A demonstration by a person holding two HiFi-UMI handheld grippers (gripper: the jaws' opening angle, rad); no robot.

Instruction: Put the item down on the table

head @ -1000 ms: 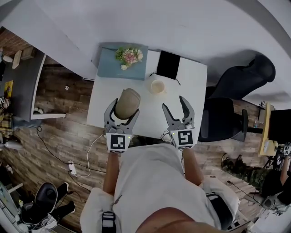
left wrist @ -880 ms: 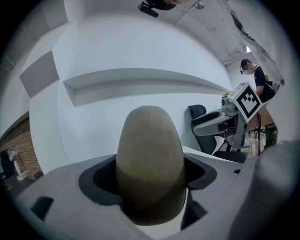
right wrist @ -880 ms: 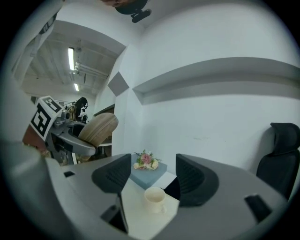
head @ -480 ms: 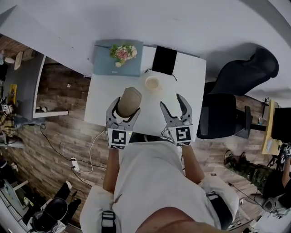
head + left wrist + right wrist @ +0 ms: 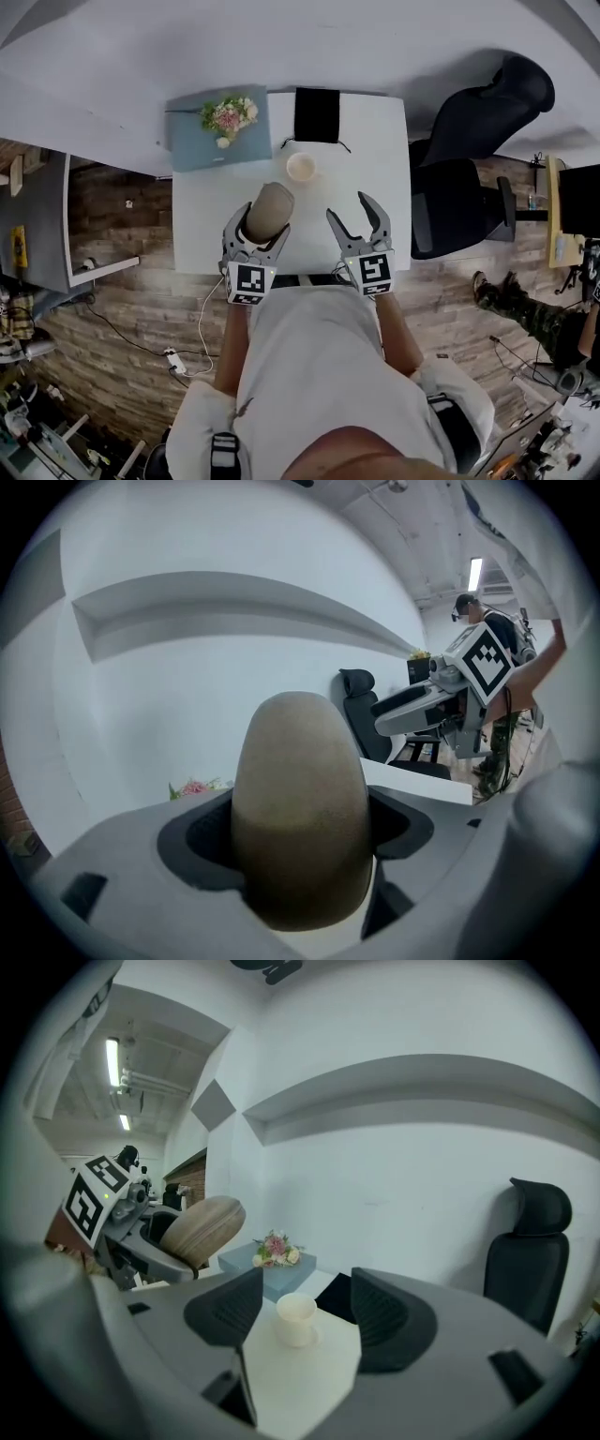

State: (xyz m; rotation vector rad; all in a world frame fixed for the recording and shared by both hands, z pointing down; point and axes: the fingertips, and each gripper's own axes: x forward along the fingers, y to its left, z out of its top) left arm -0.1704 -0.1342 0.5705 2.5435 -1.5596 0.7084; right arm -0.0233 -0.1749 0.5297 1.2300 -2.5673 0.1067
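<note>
Nearest the person, the left gripper (image 5: 255, 231) is clamped on the item (image 5: 267, 210) and the right gripper (image 5: 350, 212) is held beside it at 3 o'clock with its jaws spread and only bare tabletop between them. Both are poised over the near edge of the white table (image 5: 384, 159). Open surface is left at 3 o'clock of the right gripper up to the table's right edge, and also at 9 o'clock of the item up to the left edge. The item is a tan, smooth, egg-like form with a rounded top, darker low down, and it fills the gap between the left jaws (image 5: 300, 808). From the right gripper view it is seen tilted (image 5: 202, 1226); whether its lower end touches the tabletop cannot be told. A pale cup (image 5: 301, 167) stands just past the item at 1 o'clock, apart from it. Farther off, a blue-grey box (image 5: 192, 152) topped with flowers (image 5: 225, 116) lies at 11 o'clock on the far left corner, and a black pouch (image 5: 316, 114) at 12 o'clock by the far edge. A black office chair (image 5: 469, 141) is parked off the table's right side at 2 o'clock. Against a second ago, the grip on the item is unchanged, while the table is seen more squarely and the cup nearer the item.
</note>
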